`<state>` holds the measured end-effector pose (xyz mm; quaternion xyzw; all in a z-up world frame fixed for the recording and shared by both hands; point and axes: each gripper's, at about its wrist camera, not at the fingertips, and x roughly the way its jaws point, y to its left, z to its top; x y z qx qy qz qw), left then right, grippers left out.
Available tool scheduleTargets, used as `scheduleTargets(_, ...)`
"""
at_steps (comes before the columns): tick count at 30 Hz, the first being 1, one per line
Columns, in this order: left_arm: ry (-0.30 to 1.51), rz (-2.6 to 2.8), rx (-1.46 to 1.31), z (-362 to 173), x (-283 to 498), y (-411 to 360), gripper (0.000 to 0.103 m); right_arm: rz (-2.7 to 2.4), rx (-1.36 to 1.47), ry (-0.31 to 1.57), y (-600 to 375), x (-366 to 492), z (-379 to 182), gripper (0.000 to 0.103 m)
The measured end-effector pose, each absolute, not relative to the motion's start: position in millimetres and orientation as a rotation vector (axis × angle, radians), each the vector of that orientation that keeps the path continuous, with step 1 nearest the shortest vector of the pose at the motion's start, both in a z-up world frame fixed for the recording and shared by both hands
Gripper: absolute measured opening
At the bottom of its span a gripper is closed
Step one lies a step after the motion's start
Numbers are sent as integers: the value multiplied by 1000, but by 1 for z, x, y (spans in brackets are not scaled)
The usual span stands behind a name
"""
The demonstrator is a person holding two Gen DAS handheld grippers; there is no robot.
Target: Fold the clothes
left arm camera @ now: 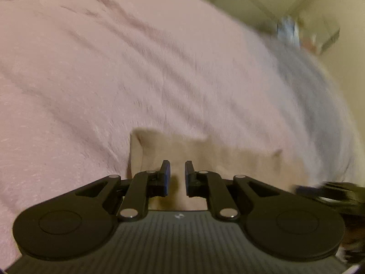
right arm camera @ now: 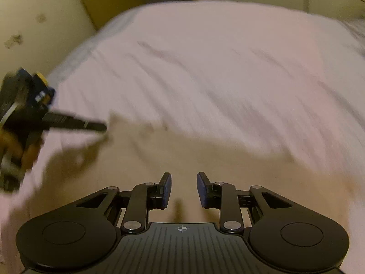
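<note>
Nearest the left wrist camera, the left gripper [left arm camera: 177,175] shows its two black arms and blue-padded fingers [left arm camera: 167,174] parted by a narrow gap, with nothing between the pads. Directly beneath and ahead of it lies a beige garment [left arm camera: 228,159], pale cream cloth spread flat; its upper left corner sits just beyond the fingertips, and its top edge runs off to the right. The garment rests on a pink fleecy blanket [left arm camera: 102,80] that fills most of the view, creased by long shallow wrinkles. Toward the far right the blanket turns to a pale blue-grey band near its edge, and beyond that stand cream walls, blurred.

From the right wrist camera, the right gripper [right arm camera: 184,188] hangs low over the same beige garment [right arm camera: 205,159], its fingers [right arm camera: 202,189] set somewhat wider apart than the left pair, and empty. The cloth spreads broadly under and ahead of it, its far edge meeting the pink blanket [right arm camera: 216,68]. At the left of this view the left gripper [right arm camera: 100,126] appears from the side, a black body with blue and yellow parts, its tip at the garment's far left corner; motion blur hides whether the tip touches the cloth. In the left wrist view, a dark blurred shape at the lower right edge is the right gripper [left arm camera: 328,191], beside the garment's right end.
</note>
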<state>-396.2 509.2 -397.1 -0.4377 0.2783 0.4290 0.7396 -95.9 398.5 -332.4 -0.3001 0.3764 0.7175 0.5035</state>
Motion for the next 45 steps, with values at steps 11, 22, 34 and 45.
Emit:
scheduleTargets(11, 639, 977, -822, -343, -372, 398, 11, 1320, -483, 914, 234, -8, -322, 29)
scheduleTargets(22, 890, 1195, -1021, -342, -353, 302, 22, 1150, -467, 1126, 202, 10, -325, 34)
scheduleTargets(34, 1048, 1252, -978, -336, -310, 281, 33, 1094, -561, 1224, 217, -21, -337, 62)
scheduleTargets(45, 1078, 1227, -975, -345, -344, 298, 37, 1020, -429, 1276, 211, -23, -336, 62)
